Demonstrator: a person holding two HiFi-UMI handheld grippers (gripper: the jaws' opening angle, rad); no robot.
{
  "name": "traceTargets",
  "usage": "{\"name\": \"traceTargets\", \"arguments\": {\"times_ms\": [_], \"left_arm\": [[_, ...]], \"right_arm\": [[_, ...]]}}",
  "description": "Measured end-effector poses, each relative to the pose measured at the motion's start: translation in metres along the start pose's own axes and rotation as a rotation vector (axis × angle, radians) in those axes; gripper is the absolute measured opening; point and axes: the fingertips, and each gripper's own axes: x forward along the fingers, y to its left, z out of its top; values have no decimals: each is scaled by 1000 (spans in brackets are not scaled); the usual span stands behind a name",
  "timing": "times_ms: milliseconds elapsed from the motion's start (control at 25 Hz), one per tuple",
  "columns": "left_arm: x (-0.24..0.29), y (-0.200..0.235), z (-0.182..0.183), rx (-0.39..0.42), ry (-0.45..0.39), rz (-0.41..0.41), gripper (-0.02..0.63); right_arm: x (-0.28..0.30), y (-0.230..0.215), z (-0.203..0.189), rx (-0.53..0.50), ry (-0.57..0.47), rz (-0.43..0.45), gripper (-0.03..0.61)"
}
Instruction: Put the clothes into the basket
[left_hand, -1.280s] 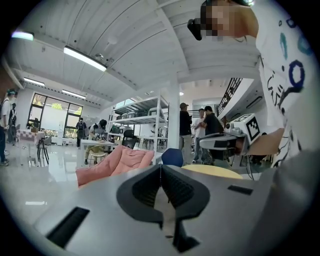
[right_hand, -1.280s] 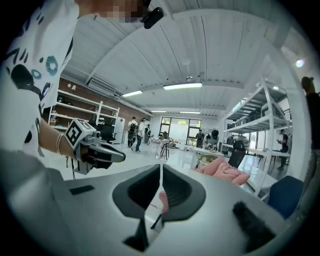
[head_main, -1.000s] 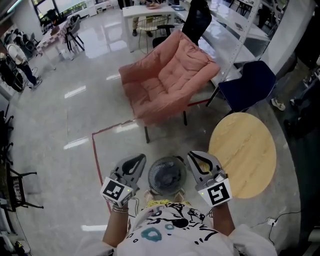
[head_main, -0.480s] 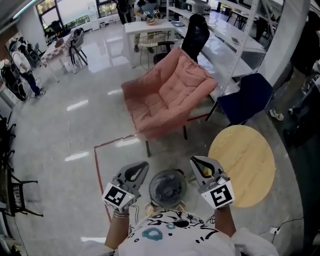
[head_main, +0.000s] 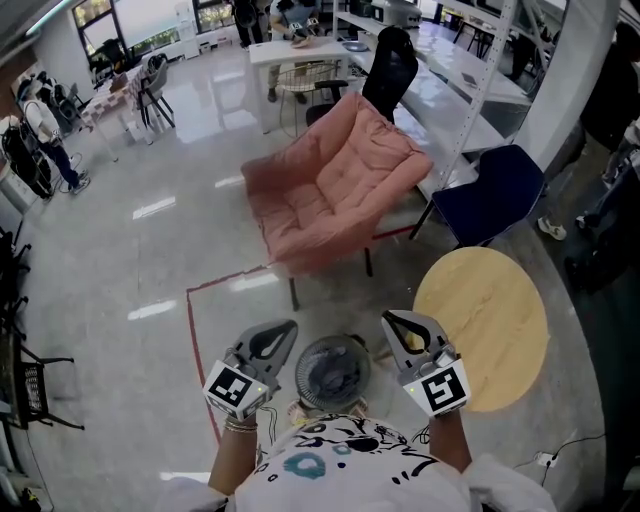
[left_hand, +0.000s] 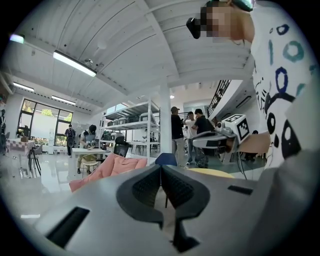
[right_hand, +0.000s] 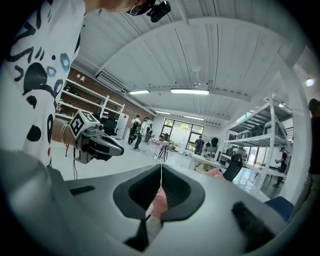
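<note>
Plainly, both claws are closed and empty. The left claw (left_hand: 160, 169) has its jaws meeting at the tips with nothing between them, and so does the right claw (right_hand: 161, 167); the pink seen through the right claw's gap is only the distant chair (head_main: 330, 180). Both are held close to the person's chest and point forward, almost level. They sit on either side of the round grey basket (head_main: 333, 368), which stands on the floor (head_main: 120, 260) just ahead. No loose garment can be picked out. The only soft thing is the pink quilted padding on the chair, beyond the basket and well apart from it. Clothes would likely be light, limp and prone to trailing. A bunched fold near the middle seems the best hold, once the jaws open. A round wooden table (head_main: 485, 320) stands to the right.
</note>
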Motion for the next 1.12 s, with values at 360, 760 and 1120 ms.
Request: {"name": "traceTargets", "arguments": {"times_ms": [360,760,1120], "left_arm": [[0,-6,-4,-42,1,-10,17],[1,-9,-10,-33,24,-15,17],[6,-8,-8,-36,29,-29,17]], "right_arm": [[-7,-5,-4,11,28,-22,28],[-9,-4,-5,10,15,-23,28],[-9,-4,-8,22,17,-29,28]]}}
